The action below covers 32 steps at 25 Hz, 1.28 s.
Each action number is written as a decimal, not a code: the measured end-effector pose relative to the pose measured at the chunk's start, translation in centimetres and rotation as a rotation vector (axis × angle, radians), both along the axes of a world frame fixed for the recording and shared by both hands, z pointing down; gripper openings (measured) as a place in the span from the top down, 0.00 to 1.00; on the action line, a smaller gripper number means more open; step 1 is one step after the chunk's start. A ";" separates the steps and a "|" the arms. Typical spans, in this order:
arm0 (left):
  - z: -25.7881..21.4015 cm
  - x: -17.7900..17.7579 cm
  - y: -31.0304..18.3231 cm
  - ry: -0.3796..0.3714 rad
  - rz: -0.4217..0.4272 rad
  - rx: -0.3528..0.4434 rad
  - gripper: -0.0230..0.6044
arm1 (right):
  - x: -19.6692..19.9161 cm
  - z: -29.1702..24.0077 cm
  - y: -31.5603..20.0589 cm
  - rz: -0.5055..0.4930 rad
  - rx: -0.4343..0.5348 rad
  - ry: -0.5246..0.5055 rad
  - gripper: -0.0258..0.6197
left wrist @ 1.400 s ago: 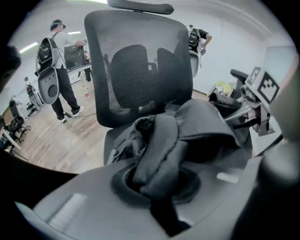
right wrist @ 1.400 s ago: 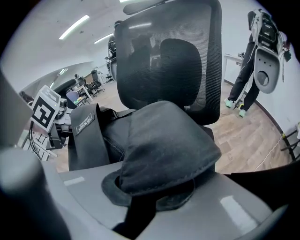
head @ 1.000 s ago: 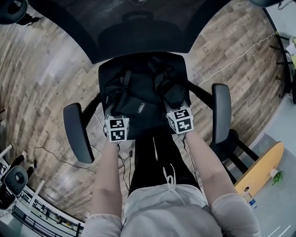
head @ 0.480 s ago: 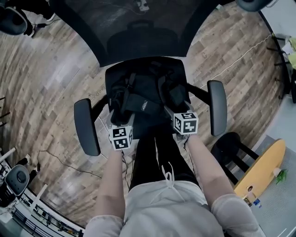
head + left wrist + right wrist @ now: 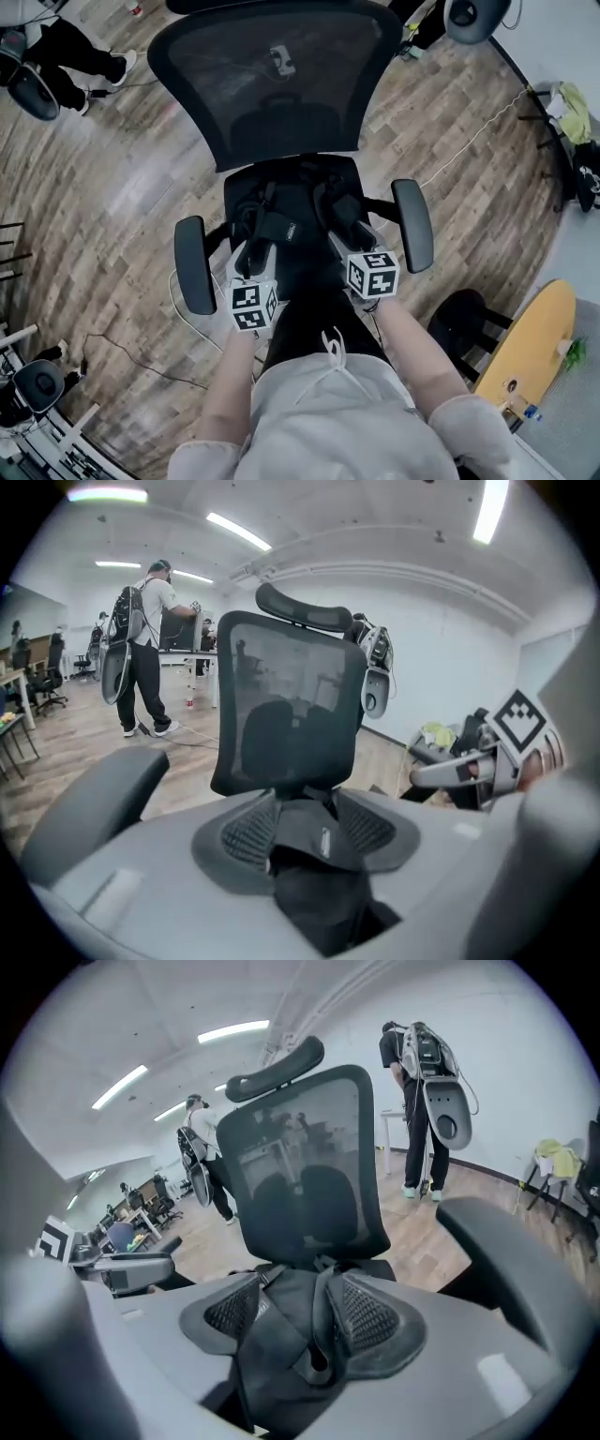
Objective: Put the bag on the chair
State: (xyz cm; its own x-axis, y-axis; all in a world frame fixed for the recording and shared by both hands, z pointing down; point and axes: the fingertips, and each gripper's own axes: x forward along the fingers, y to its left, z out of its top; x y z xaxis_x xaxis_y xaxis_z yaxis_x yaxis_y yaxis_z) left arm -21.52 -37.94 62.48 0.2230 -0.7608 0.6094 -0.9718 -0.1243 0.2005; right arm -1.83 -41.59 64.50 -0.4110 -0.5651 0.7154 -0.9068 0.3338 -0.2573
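The black fabric backpack lies on the seat of the black mesh office chair. The left tongs and right tongs are closing on nothing, their pads off the fabric. Best to draw them straight back toward six o'clock, clear of the straps.

Strip lights overhead wash the room bright and even, leaving a pale sheen on the floor and barely a shadow, while my wide lenses bow every edge, darken the corners and blur whatever sits closest to me.
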 end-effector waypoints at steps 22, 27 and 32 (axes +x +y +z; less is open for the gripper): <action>-40.2 0.3 -0.5 0.009 0.114 0.729 0.95 | -3.3 -38.6 0.6 -0.040 0.753 -0.178 0.96; -44.1 0.6 0.8 0.033 0.114 0.787 0.95 | -2.9 -44.1 2.4 -0.030 0.905 -0.152 0.96; -45.3 0.5 1.7 0.011 0.115 0.819 0.95 | -3.4 -44.3 3.3 -0.043 0.881 -0.151 0.96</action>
State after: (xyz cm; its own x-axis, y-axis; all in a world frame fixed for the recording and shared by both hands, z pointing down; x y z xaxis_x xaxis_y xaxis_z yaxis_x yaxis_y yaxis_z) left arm -20.98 -36.28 17.15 0.3291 -0.9352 -0.1309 -0.9427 -0.3335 0.0126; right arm -5.25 -38.24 20.19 -0.4987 -0.8661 -0.0340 -0.8665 0.4992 -0.0072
